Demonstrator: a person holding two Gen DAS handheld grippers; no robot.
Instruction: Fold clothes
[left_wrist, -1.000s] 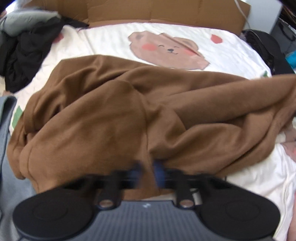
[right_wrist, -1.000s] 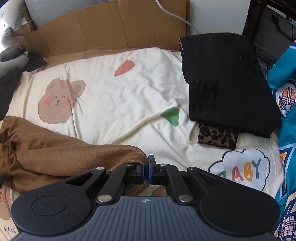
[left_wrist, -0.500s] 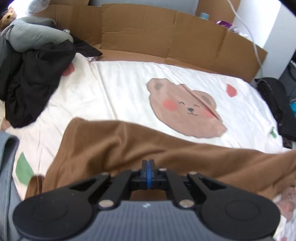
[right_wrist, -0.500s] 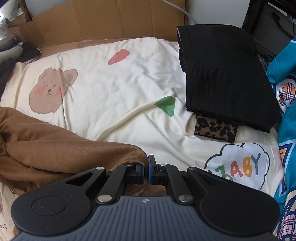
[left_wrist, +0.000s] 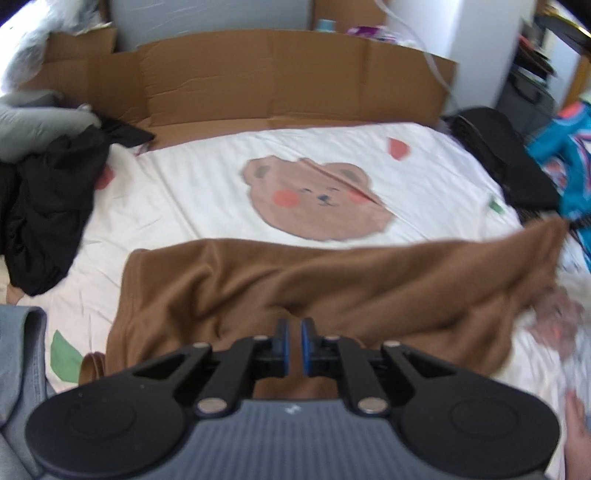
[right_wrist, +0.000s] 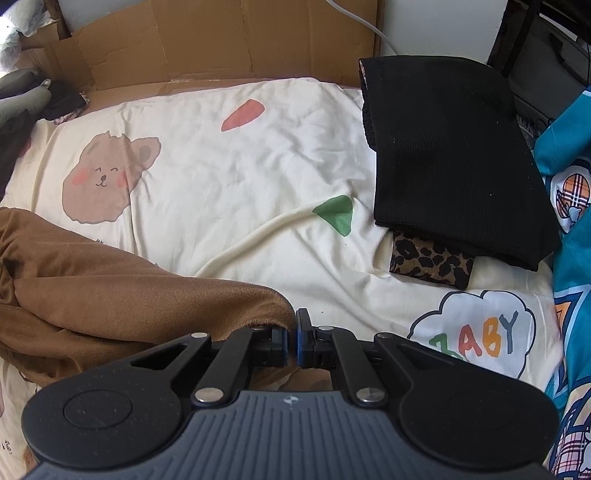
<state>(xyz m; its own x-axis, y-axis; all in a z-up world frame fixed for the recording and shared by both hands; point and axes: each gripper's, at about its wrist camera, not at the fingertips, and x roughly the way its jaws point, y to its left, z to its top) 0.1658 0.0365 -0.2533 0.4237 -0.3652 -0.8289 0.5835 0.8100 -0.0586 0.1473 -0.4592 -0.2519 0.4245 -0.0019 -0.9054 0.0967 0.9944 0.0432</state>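
Observation:
A brown garment (left_wrist: 332, 288) lies crumpled across the cream bear-print sheet (left_wrist: 207, 192). My left gripper (left_wrist: 293, 332) hovers above its near edge. Its jaws are opening: the blue pads stand a narrow gap apart, and the cloth shows beneath them, not pinched. The garment's right end rises, blurred, toward the right side of the left wrist view. In the right wrist view my right gripper (right_wrist: 291, 334) is shut on a corner of the brown garment (right_wrist: 110, 295), which trails off to the left.
A black clothes heap (left_wrist: 44, 206) and a grey garment (left_wrist: 33, 122) lie at the left. A folded black garment (right_wrist: 454, 158) rests on a leopard-print piece (right_wrist: 432, 258) at the right, beside teal bedding (right_wrist: 569, 147). Cardboard (left_wrist: 277, 74) lines the far edge.
My left gripper has risen above the brown garment and its pads have parted slightly; more of the bed shows. My right gripper stays put, still pinching the corner.

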